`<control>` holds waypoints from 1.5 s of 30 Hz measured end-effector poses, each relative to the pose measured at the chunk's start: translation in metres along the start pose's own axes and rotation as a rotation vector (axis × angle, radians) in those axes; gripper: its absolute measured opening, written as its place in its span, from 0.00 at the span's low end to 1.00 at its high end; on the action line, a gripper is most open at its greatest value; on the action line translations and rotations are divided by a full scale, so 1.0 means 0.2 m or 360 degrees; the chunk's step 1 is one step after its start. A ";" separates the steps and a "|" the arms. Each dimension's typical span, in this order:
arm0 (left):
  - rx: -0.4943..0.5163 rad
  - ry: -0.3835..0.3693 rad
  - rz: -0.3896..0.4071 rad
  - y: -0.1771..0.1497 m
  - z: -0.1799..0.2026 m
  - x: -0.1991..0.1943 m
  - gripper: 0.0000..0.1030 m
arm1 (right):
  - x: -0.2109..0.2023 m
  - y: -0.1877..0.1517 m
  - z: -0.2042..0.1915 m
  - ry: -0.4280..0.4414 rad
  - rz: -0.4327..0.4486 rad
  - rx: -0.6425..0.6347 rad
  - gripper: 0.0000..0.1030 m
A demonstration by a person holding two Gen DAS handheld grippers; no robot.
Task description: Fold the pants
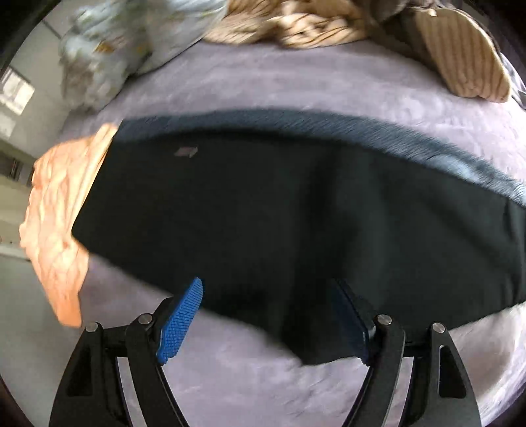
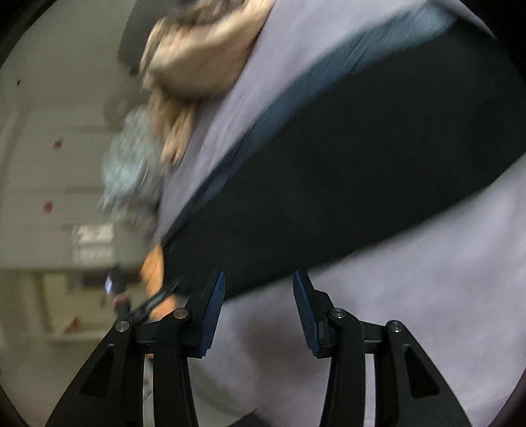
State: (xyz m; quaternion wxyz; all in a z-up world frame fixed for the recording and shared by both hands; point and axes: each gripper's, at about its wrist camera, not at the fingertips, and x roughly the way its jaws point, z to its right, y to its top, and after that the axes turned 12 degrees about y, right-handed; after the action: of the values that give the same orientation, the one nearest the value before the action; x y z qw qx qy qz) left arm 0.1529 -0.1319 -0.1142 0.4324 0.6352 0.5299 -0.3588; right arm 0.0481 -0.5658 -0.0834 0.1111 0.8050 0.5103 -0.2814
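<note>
Dark pants (image 1: 296, 210) lie flat across a lilac bed sheet (image 1: 263, 85), with a blue-grey ribbed band (image 1: 328, 121) along their far edge. My left gripper (image 1: 268, 295) is open, its blue pads spread over the near edge of the pants, holding nothing. In the right wrist view the pants (image 2: 345, 184) run diagonally across the sheet (image 2: 411, 279). My right gripper (image 2: 259, 279) is open and empty, just at the pants' near edge. Both views are motion-blurred.
An orange cloth (image 1: 62, 223) lies at the pants' left end. A pale blue garment (image 1: 108, 49) and beige striped clothes (image 1: 312, 26) are heaped at the far side of the bed. The room floor and walls (image 2: 49, 197) show beyond the bed edge.
</note>
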 end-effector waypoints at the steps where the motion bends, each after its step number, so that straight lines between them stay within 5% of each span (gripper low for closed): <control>1: -0.0009 0.0001 -0.0014 -0.01 -0.04 0.03 0.78 | 0.12 -0.06 -0.03 0.0043 -0.0075 0.0014 0.46; 7: -0.0020 -0.0020 0.0056 0.05 -0.34 0.15 0.78 | 0.73 -0.33 -0.10 0.0229 -0.0295 0.0132 0.46; 11: 0.0025 0.0024 0.0126 0.17 -0.57 0.31 0.78 | 1.00 -0.40 -0.10 0.0290 -0.0242 0.0259 0.46; 13: 0.0028 0.0014 0.0109 0.20 -0.65 0.41 0.78 | 1.04 -0.42 -0.10 0.0285 -0.0185 0.0283 0.46; 16: 0.0058 -0.0173 0.0081 0.21 -0.71 0.53 0.79 | 1.08 -0.44 -0.08 0.0235 -0.0124 0.0343 0.47; 24: 0.0110 -0.0234 0.0152 0.22 -0.70 0.56 0.81 | 1.11 -0.39 -0.10 0.0236 -0.0073 0.0335 0.47; 26: 0.0113 -0.0246 0.0153 0.22 -0.70 0.56 0.81 | 1.13 -0.38 -0.09 0.0195 -0.0076 0.0362 0.38; 27: 0.0112 -0.0257 0.0150 0.23 -0.70 0.56 0.81 | 1.15 -0.38 -0.09 0.0144 -0.0082 0.0384 0.14; 32: 0.0138 -0.0309 0.0177 0.24 -0.76 0.59 0.81 | 1.06 -0.40 -0.31 0.0068 -0.0029 0.0130 0.05; 38: 0.0149 -0.0266 0.0184 0.22 -0.74 0.59 0.81 | 1.09 -0.49 -0.11 -0.0138 -0.0107 0.0264 0.05; 41: 0.0150 -0.0237 0.0195 0.19 -0.72 0.49 0.81 | 0.93 -0.46 -0.12 -0.0161 -0.0035 0.0235 0.12; 43: 0.0144 -0.0243 0.0241 0.19 -0.71 0.42 0.81 | 0.85 -0.43 -0.11 -0.0147 0.0053 0.0244 0.43; 45: 0.0123 -0.0248 0.0266 0.22 -0.70 0.40 0.81 | 0.77 -0.37 -0.07 -0.0156 0.0161 0.0292 0.54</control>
State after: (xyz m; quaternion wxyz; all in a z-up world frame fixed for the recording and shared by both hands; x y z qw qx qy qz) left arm 0.2096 0.0239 -0.1285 0.4757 0.6636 0.4257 -0.3900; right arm 0.0382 -0.4084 -0.1509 0.0758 0.8218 0.4349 -0.3601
